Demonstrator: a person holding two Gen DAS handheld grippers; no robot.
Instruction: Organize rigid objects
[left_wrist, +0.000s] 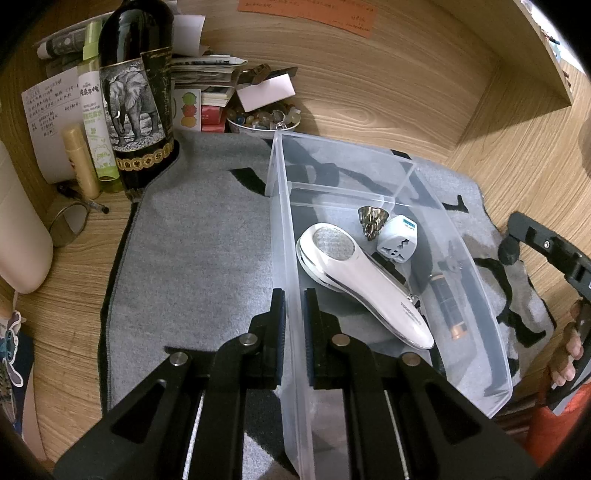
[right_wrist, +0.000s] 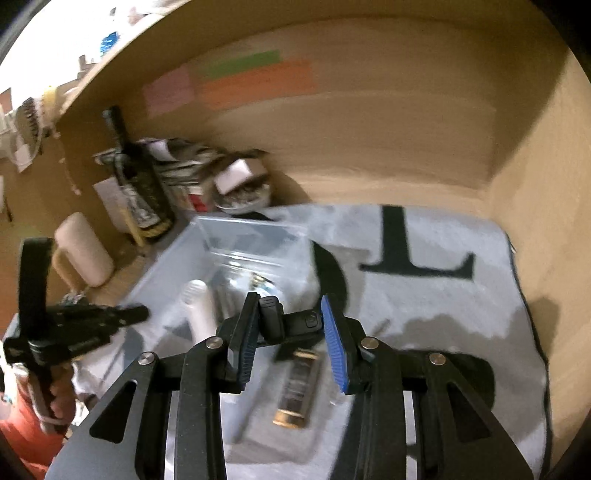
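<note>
My left gripper (left_wrist: 293, 295) is shut on the left wall of a clear plastic box (left_wrist: 286, 229) that sits on a grey mat (left_wrist: 192, 258). Inside lie a white handheld device (left_wrist: 354, 273), a white travel adapter (left_wrist: 397, 238), a metallic cone (left_wrist: 373, 219) and a dark tube with a copper end (left_wrist: 448, 306). In the blurred right wrist view, my right gripper (right_wrist: 289, 301) hangs above the box (right_wrist: 251, 236), shut on a small black clip-like object (right_wrist: 291, 323). Below it lies the dark tube (right_wrist: 297, 384). The left gripper (right_wrist: 140, 313) shows at the left.
A dark wine bottle with an elephant label (left_wrist: 136, 92), a green spray bottle (left_wrist: 94, 110), a bowl of stones (left_wrist: 264, 120) and stacked papers crowd the back left. A pale cylinder (left_wrist: 18, 236) lies at the left. Wooden walls close in the back and right.
</note>
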